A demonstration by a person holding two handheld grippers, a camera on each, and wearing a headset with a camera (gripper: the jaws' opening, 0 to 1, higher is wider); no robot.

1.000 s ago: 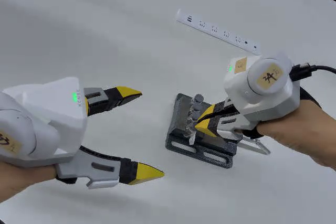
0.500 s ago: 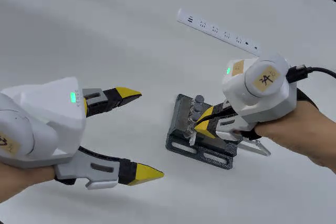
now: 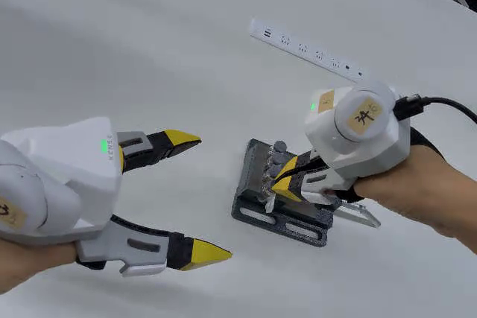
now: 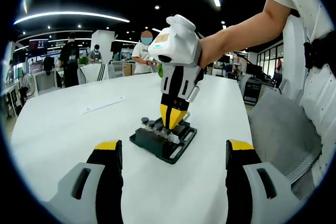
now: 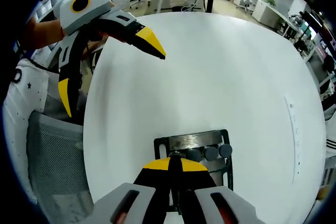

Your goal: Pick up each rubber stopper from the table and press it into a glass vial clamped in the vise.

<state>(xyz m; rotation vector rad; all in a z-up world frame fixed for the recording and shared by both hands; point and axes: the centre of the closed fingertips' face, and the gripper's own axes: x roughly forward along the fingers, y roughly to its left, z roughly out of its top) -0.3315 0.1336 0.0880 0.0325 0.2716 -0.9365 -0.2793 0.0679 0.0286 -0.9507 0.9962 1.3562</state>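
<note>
Stoppers (image 5: 210,153), grey rubber, are sitting in a short row on top of the glass vials (image 3: 268,173); three are showing in the right gripper view, just right of the closed tips. Vials are standing upright, clamped in the dark vise (image 3: 279,221), which is resting on the white counter (image 3: 149,57) right of centre in the head view. Right claw (image 3: 285,178) is pointing down onto the near end of the vial row, with its yellow-tipped jaws pressed together. Can't tell whether anything is pinched between them, since the tips are hiding that spot. A hand (image 3: 421,184) is gripping it from the right, and a black cable (image 3: 447,103) is running off its back toward the right edge. Left claw (image 3: 195,196) is hovering over bare counter left of the vise, well apart from it, jaws spread wide and holding nothing. In the left gripper view the vise is lying ahead between the two spread jaws, with the right claw standing over it, tips down. White power strip (image 3: 307,51) is lying on the far side of the counter, beyond the vise. A silvery handle (image 3: 359,215) is sticking out of the vise on its right side, under the hand.
</note>
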